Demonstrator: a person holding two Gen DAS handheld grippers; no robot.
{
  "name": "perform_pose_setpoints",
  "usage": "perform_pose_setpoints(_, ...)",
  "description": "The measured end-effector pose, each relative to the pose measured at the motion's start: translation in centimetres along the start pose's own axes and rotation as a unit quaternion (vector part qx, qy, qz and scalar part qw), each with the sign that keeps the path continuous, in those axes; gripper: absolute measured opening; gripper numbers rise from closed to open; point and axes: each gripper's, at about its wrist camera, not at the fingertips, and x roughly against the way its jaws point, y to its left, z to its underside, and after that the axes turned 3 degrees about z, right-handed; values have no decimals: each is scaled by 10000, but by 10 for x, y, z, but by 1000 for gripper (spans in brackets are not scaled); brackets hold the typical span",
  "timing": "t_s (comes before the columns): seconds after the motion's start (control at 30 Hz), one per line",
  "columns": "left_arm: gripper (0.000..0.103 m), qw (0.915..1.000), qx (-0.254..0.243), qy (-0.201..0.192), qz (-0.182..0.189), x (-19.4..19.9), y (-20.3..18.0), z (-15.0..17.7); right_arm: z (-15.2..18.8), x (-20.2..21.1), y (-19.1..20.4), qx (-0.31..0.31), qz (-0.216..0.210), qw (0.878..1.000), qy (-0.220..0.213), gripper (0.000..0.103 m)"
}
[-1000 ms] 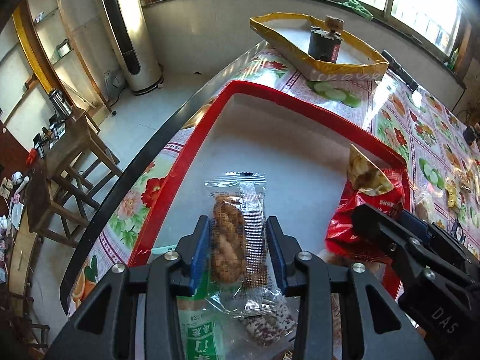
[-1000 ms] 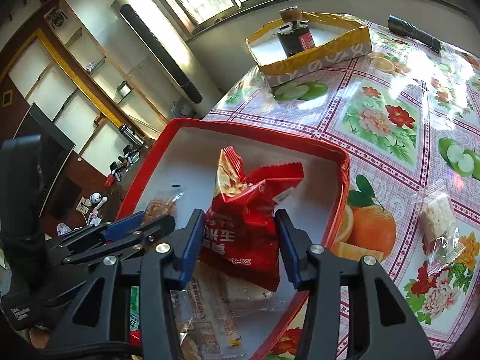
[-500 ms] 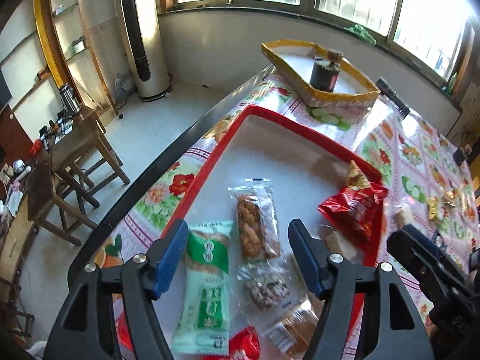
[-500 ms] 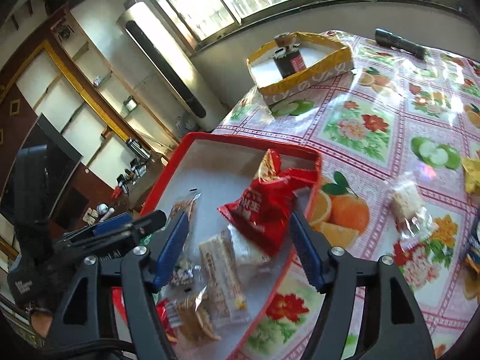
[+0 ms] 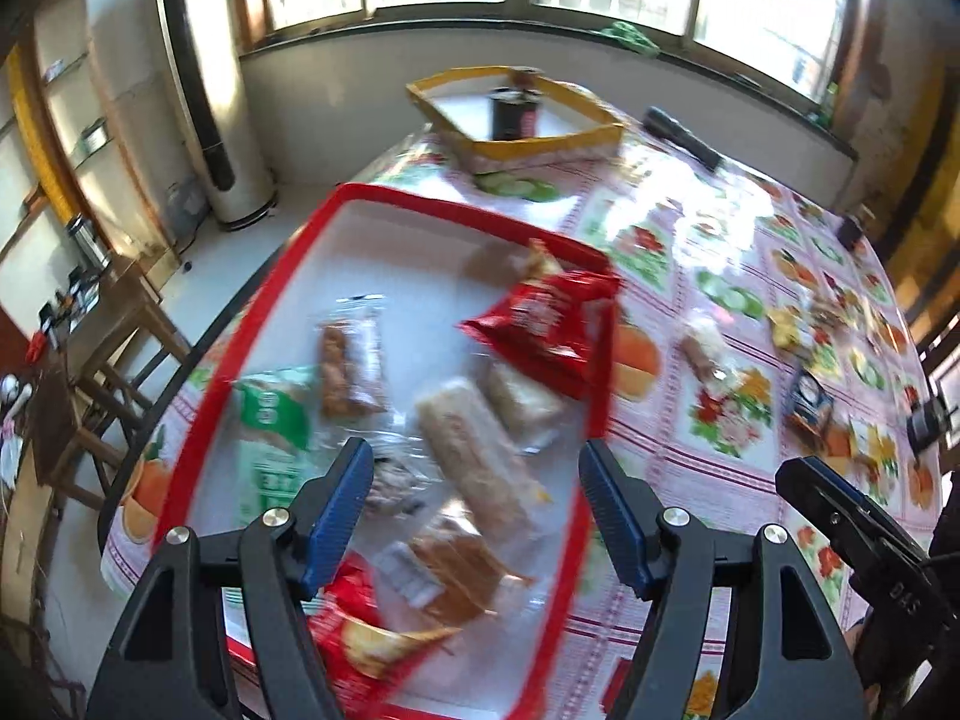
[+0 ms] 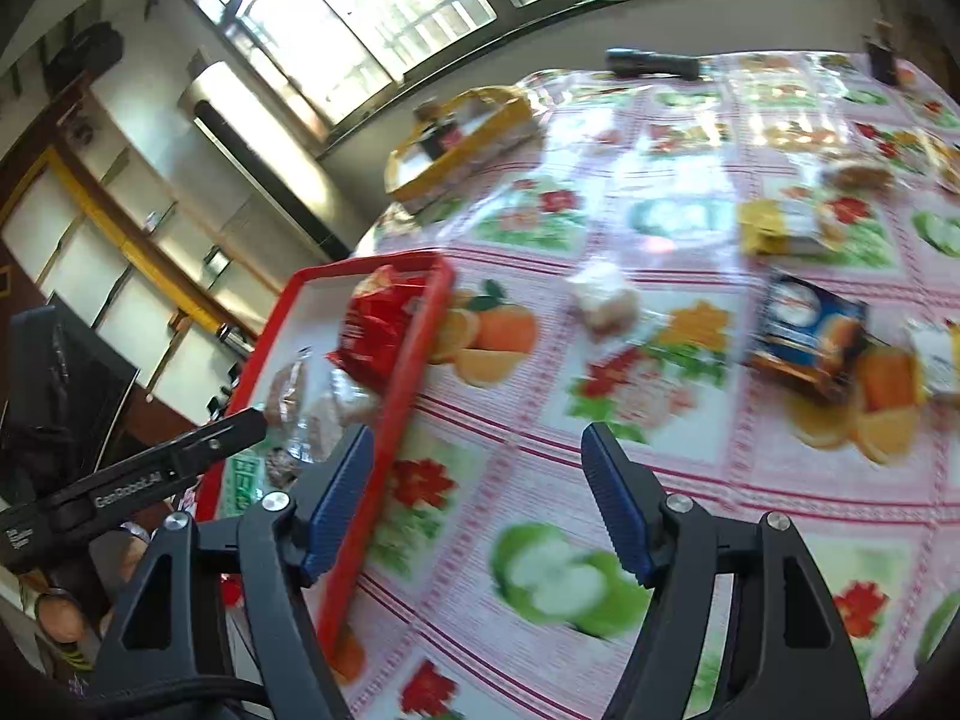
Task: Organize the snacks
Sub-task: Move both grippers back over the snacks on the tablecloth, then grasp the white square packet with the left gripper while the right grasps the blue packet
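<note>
Two grippers are seen above a table covered by a fruit-and-flower tablecloth (image 6: 600,420). The left gripper (image 5: 477,516) is held over the red tray (image 5: 576,510) with its blue pads spread wide and nothing clamped between them; the packets lie below, not touched. The right gripper (image 6: 477,501) is seen over bare tablecloth just beside the tray's right rim, and its jaws are opening, with nothing between them.

Several snacks are gathered inside the red tray: a red bag (image 5: 543,327) leaned against the far right rim, a green-and-white packet (image 5: 273,426) by the left rim, a clear-wrapped brown twist (image 5: 351,363) beside it, two pale wrapped bars (image 5: 480,450) near the middle, a brown wafer pack (image 5: 456,564) nearer the camera, and another red packet (image 5: 354,624) at the near edge.

More snacks are left on the cloth, well apart from the tray: a small clear-wrapped cake (image 6: 603,300), a blue packet (image 6: 807,336) and a yellow packet (image 6: 774,228). A yellow box (image 5: 516,114) holding a dark can is set at the far end, with a black torch (image 6: 654,64) nearby. Both views are blurred.
</note>
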Motion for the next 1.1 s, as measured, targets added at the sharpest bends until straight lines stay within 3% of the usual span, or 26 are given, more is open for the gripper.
perform_pose_setpoints(0.43, 72, 9973, -625, 173, 330, -8, -64, 20, 20, 53, -85, -764, 508, 9954, -272, 73)
perform_pose_setpoints(0.67, 72, 9968, -597, 414, 348, -22, -78, 18, 22, 71, -110, -786, 773, 9931, -410, 73)
perform_pose_setpoints(0.93, 72, 9957, -257, 638, 624, -30, -90, 1, 7, 64, -103, 258, 925, 9952, -190, 73)
perform_pose_setpoints(1.1, 72, 9951, -18, 829, 547, -63, -104, -27, -24, 33, -96, 1295, 1078, 9856, 160, 75)
